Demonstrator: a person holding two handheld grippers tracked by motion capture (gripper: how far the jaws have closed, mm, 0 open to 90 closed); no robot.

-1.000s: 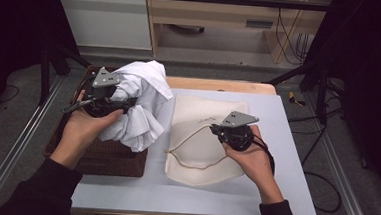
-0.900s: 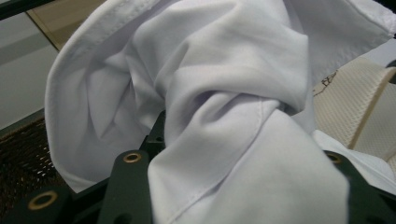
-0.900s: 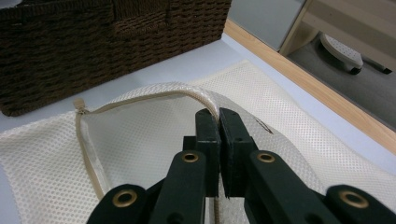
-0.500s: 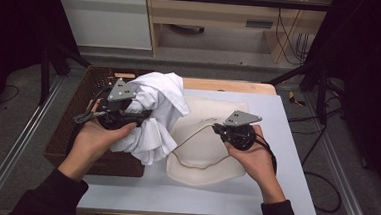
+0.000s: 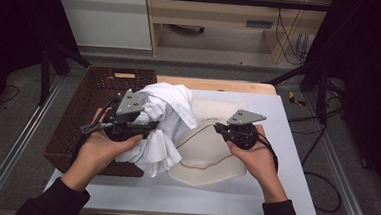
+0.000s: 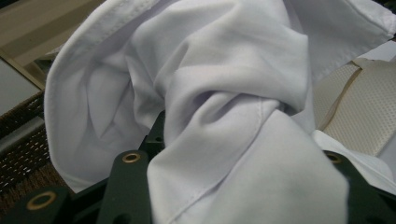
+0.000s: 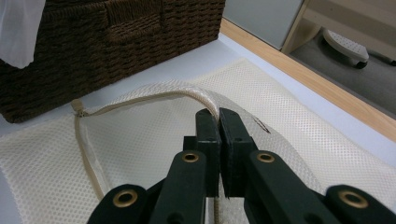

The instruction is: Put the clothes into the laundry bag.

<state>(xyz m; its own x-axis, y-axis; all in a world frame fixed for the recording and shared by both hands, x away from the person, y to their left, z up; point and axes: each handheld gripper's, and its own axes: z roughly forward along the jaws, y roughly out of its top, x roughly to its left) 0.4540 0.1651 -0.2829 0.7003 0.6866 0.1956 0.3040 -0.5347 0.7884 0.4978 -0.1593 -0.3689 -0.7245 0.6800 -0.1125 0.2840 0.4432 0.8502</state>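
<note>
The left hand-held gripper (image 5: 144,127) is clamped on a bunched white garment (image 5: 165,116), carried above the basket (image 5: 85,111) edge. The mesh laundry bag (image 5: 208,153) lies on the table (image 5: 276,143) to the garment's right (zipper opening facing it). The right hand-held gripper (image 7: 219,122) pinches the bag's rim, jaws fully closed.

Mesh bag (image 5: 208,153) on white table (image 5: 286,143)

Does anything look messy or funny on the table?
Nothing looks broken or spilled. The white cloth is bunched up in the left tool, hanging over the mesh bag, whose zipper edge is lifted where the right tool pinches it.
</note>
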